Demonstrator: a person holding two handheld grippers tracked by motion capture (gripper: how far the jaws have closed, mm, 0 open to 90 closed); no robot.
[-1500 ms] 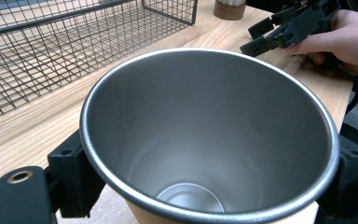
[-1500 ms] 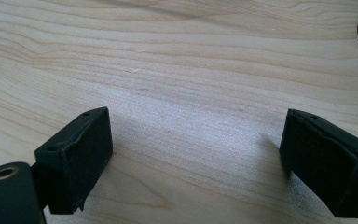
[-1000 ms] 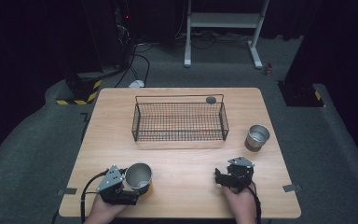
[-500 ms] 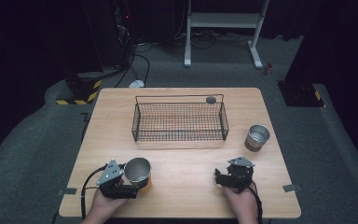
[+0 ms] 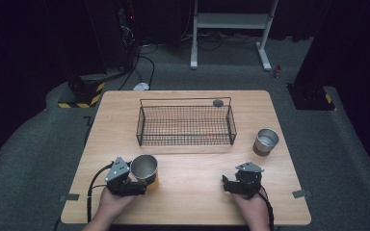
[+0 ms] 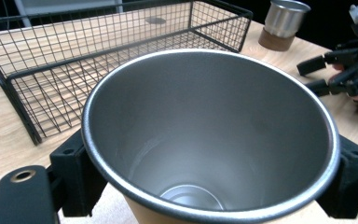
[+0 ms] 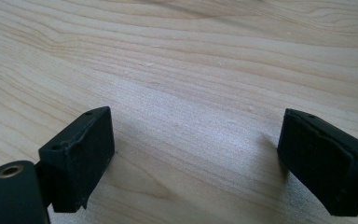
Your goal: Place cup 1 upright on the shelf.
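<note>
Gripping a shiny, empty steel cup (image 6: 209,135), the left gripper (image 5: 137,180) clamps it; the right gripper (image 7: 196,163) gapes wide.

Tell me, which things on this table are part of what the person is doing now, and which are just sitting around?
In use:
- steel cup, between the jaws of the left gripper
- wire basket, probably where it goes

Lying about:
- second steel cup, near the right edge
- small dark disc, behind the basket
- right gripper, open above bare wood
</note>
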